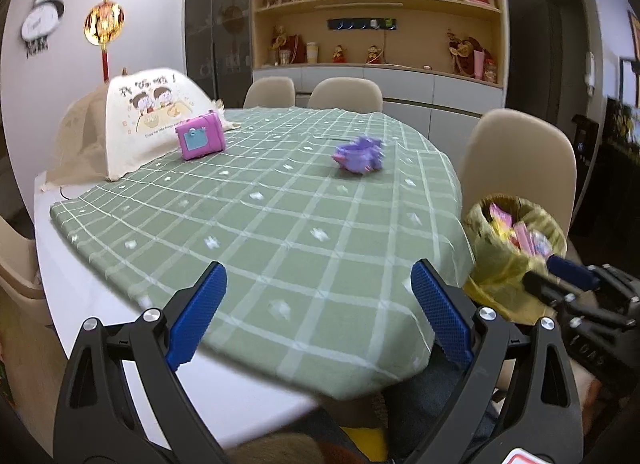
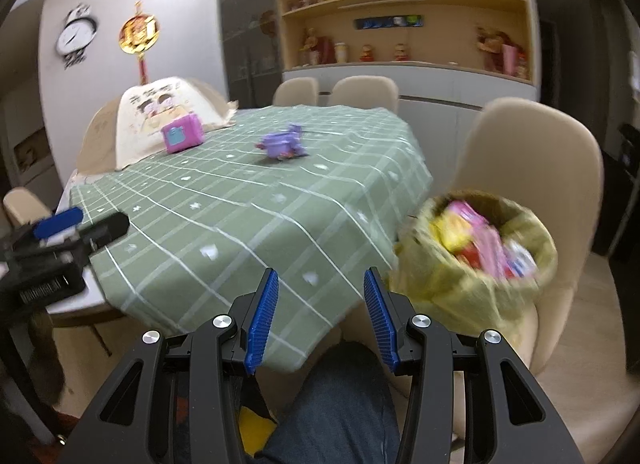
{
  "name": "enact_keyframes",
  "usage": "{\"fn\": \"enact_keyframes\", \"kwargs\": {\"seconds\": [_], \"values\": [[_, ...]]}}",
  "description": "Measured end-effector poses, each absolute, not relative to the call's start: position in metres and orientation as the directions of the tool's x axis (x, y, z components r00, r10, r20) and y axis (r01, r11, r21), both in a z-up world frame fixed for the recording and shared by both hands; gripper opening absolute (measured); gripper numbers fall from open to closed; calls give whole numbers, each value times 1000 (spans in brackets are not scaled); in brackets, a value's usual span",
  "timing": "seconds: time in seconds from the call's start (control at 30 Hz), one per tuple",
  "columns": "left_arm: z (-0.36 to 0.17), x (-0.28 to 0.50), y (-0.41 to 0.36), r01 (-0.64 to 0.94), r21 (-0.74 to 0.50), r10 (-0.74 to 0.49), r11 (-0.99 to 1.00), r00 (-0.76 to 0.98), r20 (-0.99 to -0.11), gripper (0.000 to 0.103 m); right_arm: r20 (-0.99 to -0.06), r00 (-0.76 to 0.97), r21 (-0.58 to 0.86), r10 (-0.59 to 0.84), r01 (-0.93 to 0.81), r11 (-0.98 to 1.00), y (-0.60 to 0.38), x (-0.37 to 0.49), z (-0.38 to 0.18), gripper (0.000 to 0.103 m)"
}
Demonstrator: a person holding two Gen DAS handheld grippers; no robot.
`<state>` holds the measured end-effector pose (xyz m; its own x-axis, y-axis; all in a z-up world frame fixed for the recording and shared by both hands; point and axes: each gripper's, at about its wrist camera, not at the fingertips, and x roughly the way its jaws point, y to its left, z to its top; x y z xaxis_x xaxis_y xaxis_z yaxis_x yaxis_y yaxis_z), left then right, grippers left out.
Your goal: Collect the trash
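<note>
A bin lined with a yellow bag (image 2: pixel 476 264) stands by the table's right corner, holding pink and yellow wrappers (image 2: pixel 480 240); it also shows in the left wrist view (image 1: pixel 508 248). My left gripper (image 1: pixel 318 304) is open wide and empty over the near table edge. My right gripper (image 2: pixel 318 316) is open and empty, just left of the bin, above the table corner. On the green checked tablecloth (image 1: pixel 280 224) lie a pink toy box (image 1: pixel 200 136) and a purple toy (image 1: pixel 360 154), both far from the grippers.
A cloth food cover (image 1: pixel 148 120) stands at the table's far left. Beige chairs (image 2: pixel 532 160) ring the table; one is behind the bin. A person's jeans-clad leg (image 2: pixel 340 412) is below the right gripper. Shelves line the back wall.
</note>
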<state>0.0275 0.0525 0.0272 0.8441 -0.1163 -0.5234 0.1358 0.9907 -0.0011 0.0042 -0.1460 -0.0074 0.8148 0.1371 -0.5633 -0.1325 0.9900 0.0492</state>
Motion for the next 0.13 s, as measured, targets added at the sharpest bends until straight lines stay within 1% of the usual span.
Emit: {"fn": "enact_keyframes", "kwargs": {"seconds": [0.03,0.07,0.1,0.13], "values": [[35,39,65,116,-18,-108,993,840,-531,89,-583,793,25,179,-203,979,-128,26,2,43],[47,60,88,60,-45,-75,997,839,-540,89,-593,778,7,206,-251,968,-111,43,7,43],[55,76,106,3,-56,-33,998,841,-539,89,-608,759,-16,231,-304,953,-92,62,12,43],[62,99,129,-86,-57,43,995,846,-531,91,-625,739,-38,252,-352,935,-71,83,15,43]]}}
